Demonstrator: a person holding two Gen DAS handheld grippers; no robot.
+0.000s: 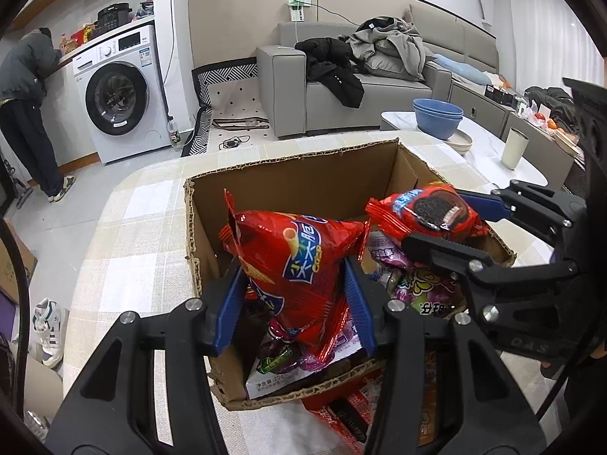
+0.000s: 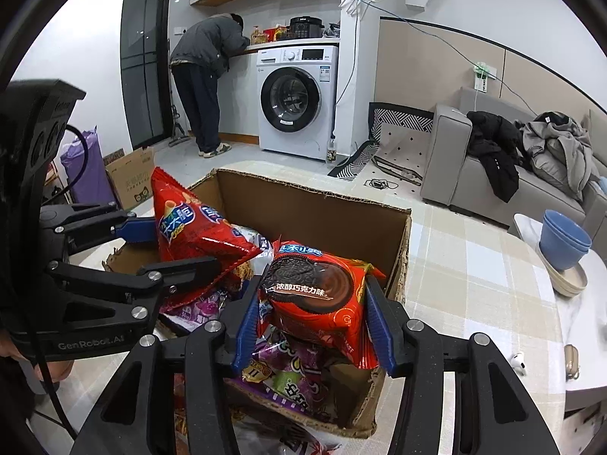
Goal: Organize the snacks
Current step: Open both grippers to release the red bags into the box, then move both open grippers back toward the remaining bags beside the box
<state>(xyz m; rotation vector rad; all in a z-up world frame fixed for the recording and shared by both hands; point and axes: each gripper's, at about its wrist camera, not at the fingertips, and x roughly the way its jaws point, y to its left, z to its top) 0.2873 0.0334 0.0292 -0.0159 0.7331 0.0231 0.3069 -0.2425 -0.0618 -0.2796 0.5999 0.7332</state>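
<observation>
An open cardboard box [image 1: 288, 185] [image 2: 303, 204] stands on the checked tablecloth and holds several purple snack packets [image 1: 425, 284] [image 2: 296, 379]. My left gripper [image 1: 296, 303] [image 2: 182, 246] is shut on a red crisp bag [image 1: 299, 261] [image 2: 189, 227], held upright over the box's left half. My right gripper [image 2: 313, 326] [image 1: 447, 227] has its blue pads against both sides of a red chocolate sandwich-cookie pack [image 2: 315, 292] [image 1: 428, 212] just above the purple packets. More red packets [image 1: 341, 413] lie on the table in front of the box.
Blue bowls [image 1: 436, 113] [image 2: 565, 242] on a pale plate and a cream cup [image 1: 514, 148] stand on the marble table beyond the box. A white earbud [image 2: 518, 362] lies near the box's right side. A person [image 2: 205, 76] leans on the counter by the washing machine [image 2: 296, 98].
</observation>
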